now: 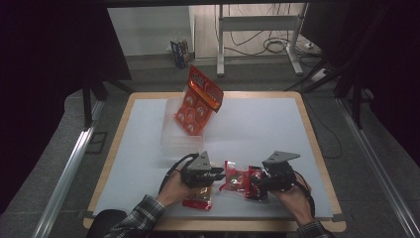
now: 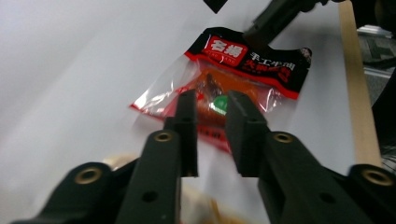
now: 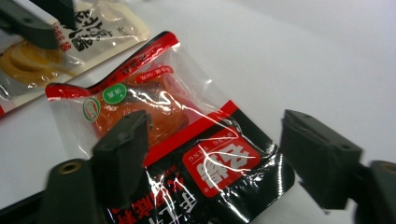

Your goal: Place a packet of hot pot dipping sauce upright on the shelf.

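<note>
snack packet [image 3: 187,135] lies between right gripper's [image 3: 215,154] parted jaws (left gripper [image 2: 210,116] nearly closed, empty).

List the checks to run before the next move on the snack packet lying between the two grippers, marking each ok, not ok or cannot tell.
1. Red-and-black clear plastic snack packet lies flat on the white table: ok.
2. Right gripper jaws stand wide, either side of the packet's black end: ok.
3. Right gripper's pads press on the packet: not ok.
4. Left gripper, jaws nearly together, points at the packet's clear end: ok.
5. Left gripper touches the packet: cannot tell.
6. Cream plastic packet lies apart from the red one: cannot tell.
</note>
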### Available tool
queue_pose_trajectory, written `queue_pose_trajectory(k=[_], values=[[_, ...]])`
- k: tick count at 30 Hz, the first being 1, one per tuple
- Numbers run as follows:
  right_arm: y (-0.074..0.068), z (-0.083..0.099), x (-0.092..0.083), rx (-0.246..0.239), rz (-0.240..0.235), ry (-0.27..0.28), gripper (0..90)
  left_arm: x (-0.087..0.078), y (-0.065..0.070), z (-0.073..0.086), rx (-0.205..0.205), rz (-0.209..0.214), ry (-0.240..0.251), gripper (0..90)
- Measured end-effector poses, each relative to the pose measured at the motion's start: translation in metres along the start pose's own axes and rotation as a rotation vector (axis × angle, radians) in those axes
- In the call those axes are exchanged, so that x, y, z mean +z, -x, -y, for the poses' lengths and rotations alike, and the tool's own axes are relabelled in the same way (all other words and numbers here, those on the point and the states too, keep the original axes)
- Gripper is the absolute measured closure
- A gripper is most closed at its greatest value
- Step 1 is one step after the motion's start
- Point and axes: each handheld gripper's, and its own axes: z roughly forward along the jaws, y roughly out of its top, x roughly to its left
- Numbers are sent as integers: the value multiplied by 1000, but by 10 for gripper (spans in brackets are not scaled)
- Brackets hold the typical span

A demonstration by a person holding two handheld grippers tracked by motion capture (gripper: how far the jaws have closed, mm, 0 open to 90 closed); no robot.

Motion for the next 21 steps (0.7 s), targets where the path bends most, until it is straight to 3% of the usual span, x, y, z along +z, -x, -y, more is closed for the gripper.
queue_pose_trajectory(k=[1,5,8,9,12,13,19,21], values=[[0,1,1,-5,-1,-1,186,0,0,0,0,0,0,784],[-1,1,4,-32,2,-4,98,26,-3,-5,24,16,-47,806],[-1,1,3,-32,4,4,71,30,-4,-4,25,9,-77,806],[0,2,2,-31,5,9,49,32,-5,-2,31,1,-113,806],[0,3,1,-22,6,13,35,32,-6,-2,26,4,-130,812],[0,4,0,-14,0,16,22,34,-6,-2,39,-10,-180,815],[-4,4,-5,-13,17,4,3,33,-8,2,48,-18,-247,867],[-5,4,-7,-2,20,1,3,33,-8,5,41,-19,-249,890]])
